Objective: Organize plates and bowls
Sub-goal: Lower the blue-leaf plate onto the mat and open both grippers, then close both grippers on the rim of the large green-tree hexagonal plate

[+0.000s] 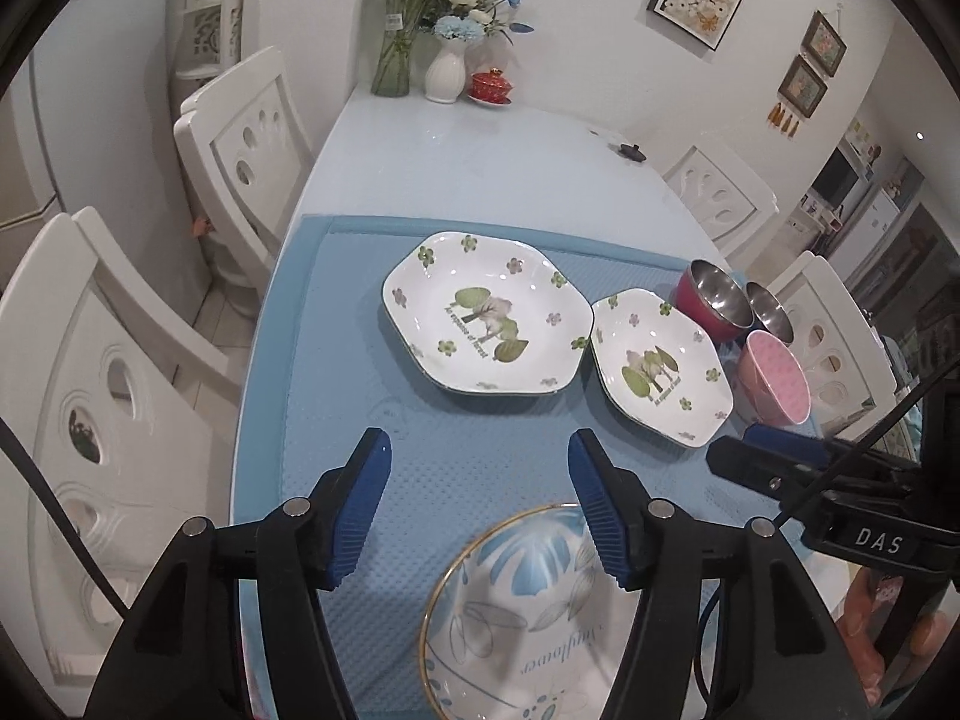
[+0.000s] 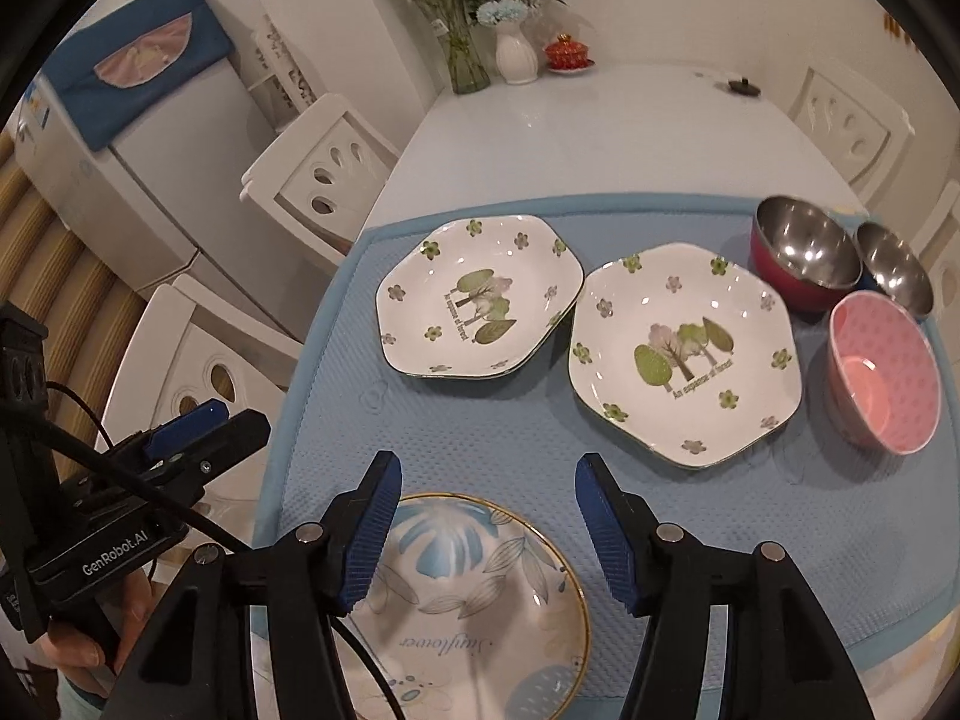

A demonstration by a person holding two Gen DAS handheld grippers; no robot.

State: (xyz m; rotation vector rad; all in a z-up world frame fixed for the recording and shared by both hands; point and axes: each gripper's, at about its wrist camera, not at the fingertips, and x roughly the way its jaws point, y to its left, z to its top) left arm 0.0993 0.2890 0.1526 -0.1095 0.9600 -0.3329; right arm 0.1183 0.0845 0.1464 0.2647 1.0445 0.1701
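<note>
Left wrist view: left gripper [image 1: 477, 462] stands released and empty; the round plate [image 1: 528, 612] lies on the blue mat [image 1: 336, 372] beneath its right finger.

Right wrist view: right gripper [image 2: 487, 489] likewise released, empty; that plate [image 2: 468, 600] lies below-left, hexagonal plates [image 2: 480, 294] ahead.

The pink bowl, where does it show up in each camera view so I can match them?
Left wrist view: pink bowl at the right edge, beside the smaller hexagonal plate.
Right wrist view: pink bowl at far right, beside that plate.
Shared landmark: white vase at the table's far end.
</note>
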